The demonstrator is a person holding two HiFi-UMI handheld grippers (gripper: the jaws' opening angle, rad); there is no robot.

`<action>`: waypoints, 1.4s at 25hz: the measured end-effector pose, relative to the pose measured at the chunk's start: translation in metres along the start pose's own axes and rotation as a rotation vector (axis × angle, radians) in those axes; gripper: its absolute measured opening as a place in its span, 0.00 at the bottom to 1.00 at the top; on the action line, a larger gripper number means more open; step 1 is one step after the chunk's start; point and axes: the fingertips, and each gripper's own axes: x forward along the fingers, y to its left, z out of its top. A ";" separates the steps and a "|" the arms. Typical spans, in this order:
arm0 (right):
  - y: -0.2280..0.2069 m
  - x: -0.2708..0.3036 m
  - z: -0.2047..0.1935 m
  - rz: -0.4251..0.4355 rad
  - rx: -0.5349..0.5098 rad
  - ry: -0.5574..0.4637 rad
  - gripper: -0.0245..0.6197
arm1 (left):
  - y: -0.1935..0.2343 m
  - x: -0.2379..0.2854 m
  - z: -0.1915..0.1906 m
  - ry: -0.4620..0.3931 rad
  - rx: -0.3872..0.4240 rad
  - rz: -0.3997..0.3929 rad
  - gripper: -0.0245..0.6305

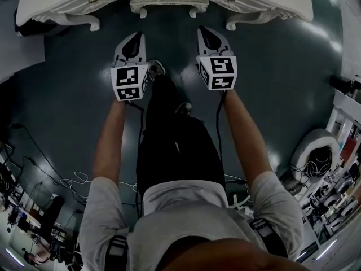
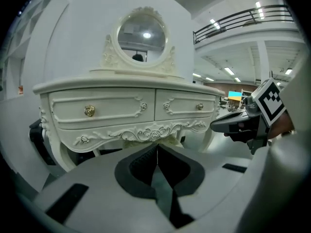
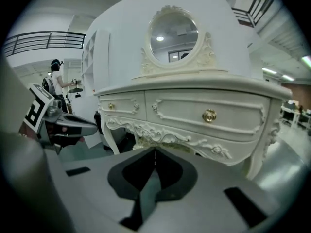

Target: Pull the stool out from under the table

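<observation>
A white carved dressing table with an oval mirror stands ahead of me. The stool sits tucked under its middle, and only its carved cream front edge shows. In the gripper views that edge peeks out below the table's apron. My left gripper and right gripper hover side by side over the dark floor, short of the stool and touching nothing. Both are shut and empty, with the left gripper's and right gripper's jaws closed together.
The table's curved legs flank the stool. Cables trail on the floor behind me to the left. A white round device and clutter stand at the right. A person stands far off to the left.
</observation>
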 end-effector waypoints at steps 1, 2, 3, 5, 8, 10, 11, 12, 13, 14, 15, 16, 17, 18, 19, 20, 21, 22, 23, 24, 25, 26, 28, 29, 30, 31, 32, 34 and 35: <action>-0.002 0.004 -0.010 -0.004 -0.004 0.010 0.06 | 0.003 0.004 -0.007 0.001 -0.001 0.001 0.05; -0.004 0.008 -0.019 -0.008 -0.006 0.022 0.06 | 0.006 0.008 -0.013 0.004 0.000 0.004 0.05; -0.006 0.013 -0.027 -0.013 -0.008 0.033 0.06 | 0.010 0.014 -0.019 0.009 0.002 0.008 0.05; -0.011 0.022 -0.037 -0.023 -0.013 0.044 0.06 | 0.019 0.025 -0.028 0.016 0.005 0.018 0.05; -0.015 0.037 -0.041 -0.031 -0.014 0.045 0.06 | 0.026 0.042 -0.032 0.016 0.008 0.015 0.05; -0.017 0.047 -0.043 -0.042 -0.005 0.047 0.06 | 0.029 0.053 -0.035 0.019 0.019 0.004 0.05; -0.019 0.053 -0.043 -0.046 -0.002 0.048 0.06 | 0.031 0.059 -0.036 0.020 0.021 0.001 0.05; -0.021 0.059 -0.042 -0.050 -0.002 0.047 0.06 | 0.033 0.065 -0.036 0.021 0.021 -0.001 0.05; -0.023 0.065 -0.042 -0.052 -0.004 0.046 0.06 | 0.036 0.072 -0.036 0.020 0.021 -0.002 0.05; -0.025 0.070 -0.041 -0.056 -0.005 0.047 0.06 | 0.038 0.078 -0.035 0.018 0.023 -0.005 0.05; -0.027 0.075 -0.042 -0.062 -0.003 0.049 0.06 | 0.039 0.084 -0.035 0.014 0.026 -0.009 0.05; -0.030 0.079 -0.044 -0.069 0.003 0.053 0.06 | 0.039 0.089 -0.034 0.009 0.030 -0.013 0.05; -0.033 0.083 -0.045 -0.076 0.013 0.055 0.06 | 0.039 0.094 -0.033 0.002 0.034 -0.017 0.05; -0.036 0.087 -0.047 -0.082 0.022 0.056 0.06 | 0.038 0.099 -0.032 -0.005 0.039 -0.021 0.05; -0.040 0.092 -0.049 -0.087 0.028 0.057 0.06 | 0.038 0.105 -0.032 -0.009 0.040 -0.022 0.05; -0.043 0.097 -0.051 -0.092 0.028 0.060 0.06 | 0.037 0.111 -0.034 -0.010 0.039 -0.024 0.05; -0.046 0.102 -0.055 -0.096 0.023 0.064 0.06 | 0.037 0.118 -0.036 -0.010 0.035 -0.026 0.05; -0.049 0.106 -0.058 -0.100 0.014 0.066 0.06 | 0.036 0.124 -0.039 -0.010 0.031 -0.029 0.05; -0.052 0.110 -0.061 -0.102 0.002 0.065 0.06 | 0.035 0.129 -0.043 -0.009 0.031 -0.033 0.05; -0.054 0.114 -0.065 -0.104 -0.008 0.063 0.06 | 0.035 0.134 -0.048 -0.008 0.034 -0.035 0.05; -0.055 0.117 -0.069 -0.104 -0.013 0.060 0.06 | 0.036 0.138 -0.053 -0.007 0.040 -0.035 0.05; -0.057 0.121 -0.074 -0.105 -0.015 0.057 0.06 | 0.037 0.143 -0.060 -0.008 0.045 -0.032 0.05; -0.063 0.128 -0.084 -0.111 -0.017 0.054 0.06 | 0.042 0.153 -0.071 -0.012 0.047 -0.022 0.05; -0.067 0.132 -0.090 -0.116 -0.017 0.053 0.06 | 0.045 0.157 -0.076 -0.014 0.044 -0.014 0.05; -0.070 0.136 -0.095 -0.120 -0.017 0.052 0.06 | 0.049 0.161 -0.080 -0.015 0.041 -0.005 0.05; -0.073 0.140 -0.100 -0.122 -0.018 0.051 0.06 | 0.053 0.165 -0.085 -0.013 0.039 0.005 0.05; -0.076 0.145 -0.104 -0.122 -0.023 0.049 0.06 | 0.057 0.169 -0.090 -0.008 0.041 0.014 0.05; -0.080 0.152 -0.111 -0.122 -0.042 0.046 0.06 | 0.062 0.177 -0.098 -0.005 0.047 0.023 0.05; -0.083 0.156 -0.114 -0.126 -0.058 0.045 0.06 | 0.064 0.181 -0.101 -0.006 0.051 0.025 0.05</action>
